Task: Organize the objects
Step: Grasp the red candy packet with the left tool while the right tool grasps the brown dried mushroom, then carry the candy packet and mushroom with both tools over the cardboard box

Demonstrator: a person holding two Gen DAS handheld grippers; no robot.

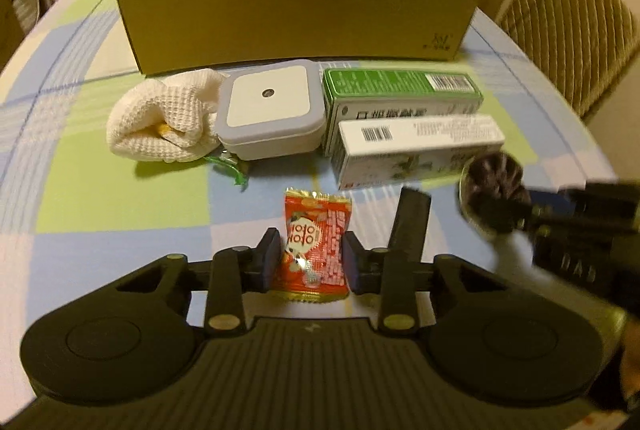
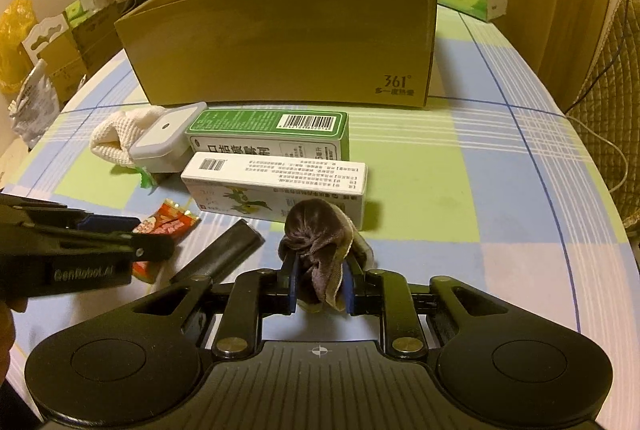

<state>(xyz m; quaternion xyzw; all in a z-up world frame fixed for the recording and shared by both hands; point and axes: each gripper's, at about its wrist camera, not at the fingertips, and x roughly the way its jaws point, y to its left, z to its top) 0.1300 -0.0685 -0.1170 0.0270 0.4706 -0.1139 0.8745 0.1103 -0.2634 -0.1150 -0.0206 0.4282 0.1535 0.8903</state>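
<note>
— Checked in blue, green and pink, the tablecloth [image 2: 500, 166] is seen spread under everything; why is the cardboard box [image 2: 288, 42] stood open at the far side?

— It is judged to be the destination: its top is left open and its long wall is turned toward the row of loose things, so each can be lifted over the rim. What lies inside it cannot be made out.

— And what is held by the left gripper [image 1: 310, 260]?

— A red snack packet [image 1: 314, 246] is pinched between the pads, gripped by its sides with its length pointing away from the camera. Whether it is off the cloth cannot be told.

— The right gripper [image 2: 320, 282]?

— It is closed on a bunched brown cloth [image 2: 318, 250], taken at its gathered lower part so that the loose bulk stands above the fingers, just in front of the white carton [image 2: 276, 186].

— What is left on the cloth?

— A green carton [image 2: 268, 134] is laid just behind the white one; beside it to the left a lidded grey container [image 2: 160, 138] is touched by a white knitted cloth [image 2: 112, 140]. A dark flat bar [image 2: 220, 250] lies nearest, between the two grippers. These are judged not yet sorted; both held items would next need to be carried over the near wall, the cartons being cleared on the way.
</note>
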